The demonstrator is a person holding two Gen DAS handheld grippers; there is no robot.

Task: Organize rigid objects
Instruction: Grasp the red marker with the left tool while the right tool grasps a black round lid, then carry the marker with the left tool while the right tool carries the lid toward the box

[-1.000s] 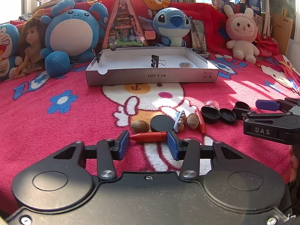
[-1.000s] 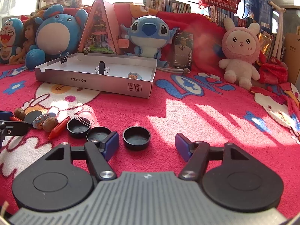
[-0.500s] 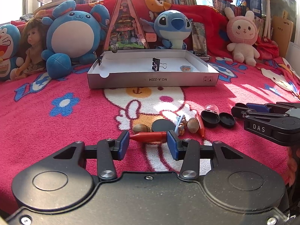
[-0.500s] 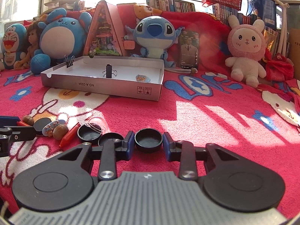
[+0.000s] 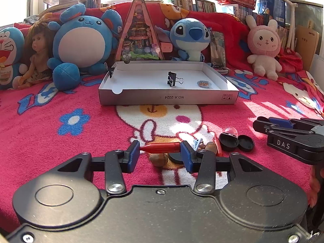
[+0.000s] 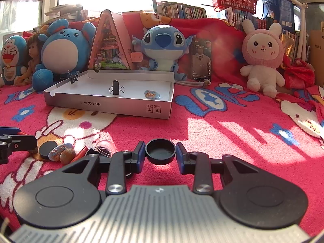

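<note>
My left gripper [image 5: 160, 156] is shut on a red crayon [image 5: 160, 147], held lengthwise between the blue pads just above the blanket. My right gripper [image 6: 160, 156] is shut on a round black cap [image 6: 160, 151], hollow side up. The open white box [image 5: 168, 99] stands farther back on the blanket and holds a black binder clip [image 5: 172, 79] and a small sticker [image 5: 203, 83]. A second binder clip [image 6: 74, 78] is clipped on the box's left wall [image 6: 60, 86]. The right gripper's fingers [image 5: 263, 124] show at the right edge of the left wrist view.
Loose items lie on the red blanket in front: a nut [image 5: 159, 159], a black disc [image 6: 47, 149], a hair clip [image 6: 60, 149], another red crayon [image 5: 217, 145], two black caps [image 5: 246, 142] and a clear dome [image 6: 105, 146]. Plush toys and a doll line the back.
The right gripper's jaws closed from wide apart onto the black cap. The left gripper kept its hold, and the crayon now sits higher against the pile behind it.
</note>
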